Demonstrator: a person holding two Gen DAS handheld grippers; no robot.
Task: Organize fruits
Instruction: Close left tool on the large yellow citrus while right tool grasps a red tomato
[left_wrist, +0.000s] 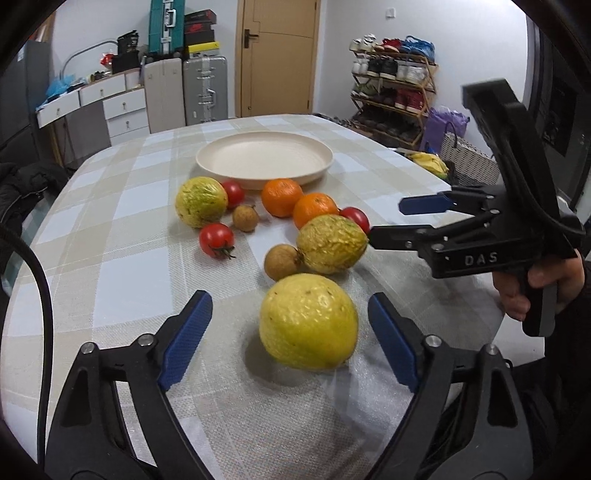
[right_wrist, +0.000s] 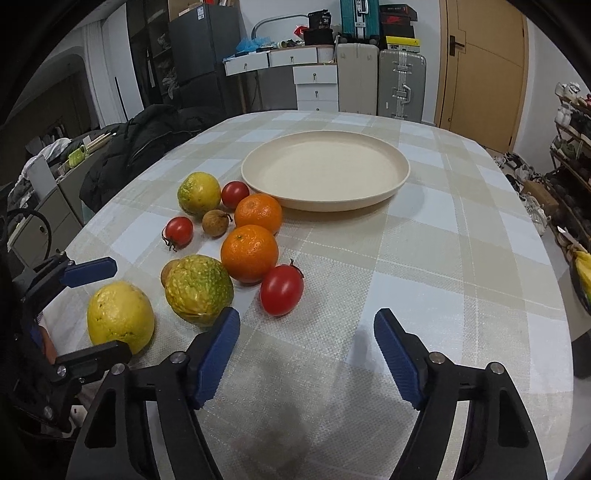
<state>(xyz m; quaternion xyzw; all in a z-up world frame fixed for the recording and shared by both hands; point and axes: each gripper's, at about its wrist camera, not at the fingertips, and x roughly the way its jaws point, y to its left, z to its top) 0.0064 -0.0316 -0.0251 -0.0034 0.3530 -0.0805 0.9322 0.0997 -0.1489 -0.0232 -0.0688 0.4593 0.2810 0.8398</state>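
Since the plate (left_wrist: 264, 159) sits empty beyond the loose fruit, left hand-held gripper (left_wrist: 290, 339) straddles the nearest yellow fruit (left_wrist: 308, 321) ungripped, right hand-held gripper (right_wrist: 306, 354) open over bare tabletop (right_wrist: 443, 258).

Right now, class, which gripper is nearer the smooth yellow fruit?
Left. The left gripper has the smooth yellow fruit between its open fingers; the right gripper sits beyond the bumpy fruit.

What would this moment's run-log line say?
left tool: open, straddling nearest yellow fruit | right tool: open, nothing between pads | plate: no fruit on it
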